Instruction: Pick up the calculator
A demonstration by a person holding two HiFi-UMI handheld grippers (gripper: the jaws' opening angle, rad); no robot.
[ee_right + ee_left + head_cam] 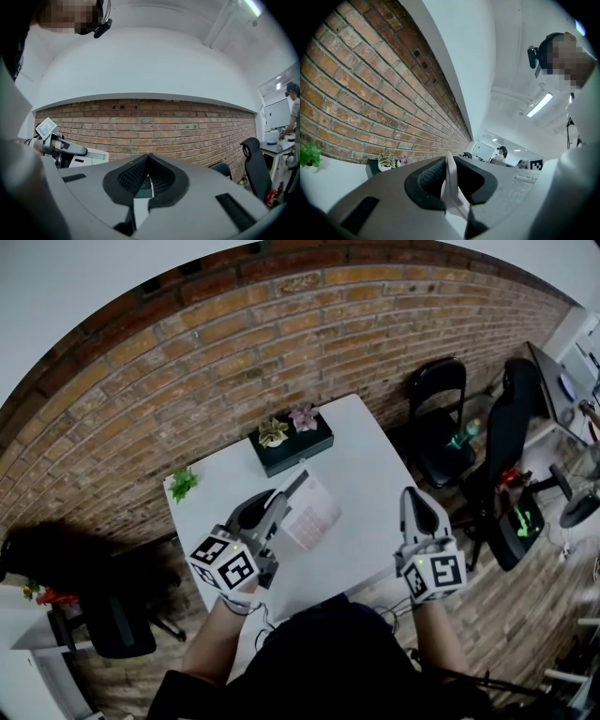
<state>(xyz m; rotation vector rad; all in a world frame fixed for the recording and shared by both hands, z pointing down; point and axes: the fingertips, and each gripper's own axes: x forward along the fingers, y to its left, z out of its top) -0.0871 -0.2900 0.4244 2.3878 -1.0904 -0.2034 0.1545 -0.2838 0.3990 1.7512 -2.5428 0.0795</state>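
The left gripper (pixel 292 488), left of centre in the head view, is clamped on one edge of the calculator (pixel 314 514), which shows tilted over the white table (pixel 375 465), below the dark planter box (pixel 292 452); its own view shows a thin white slab edge-on between the jaws. The right gripper (pixel 413 498), at lower right, has its jaws together on nothing
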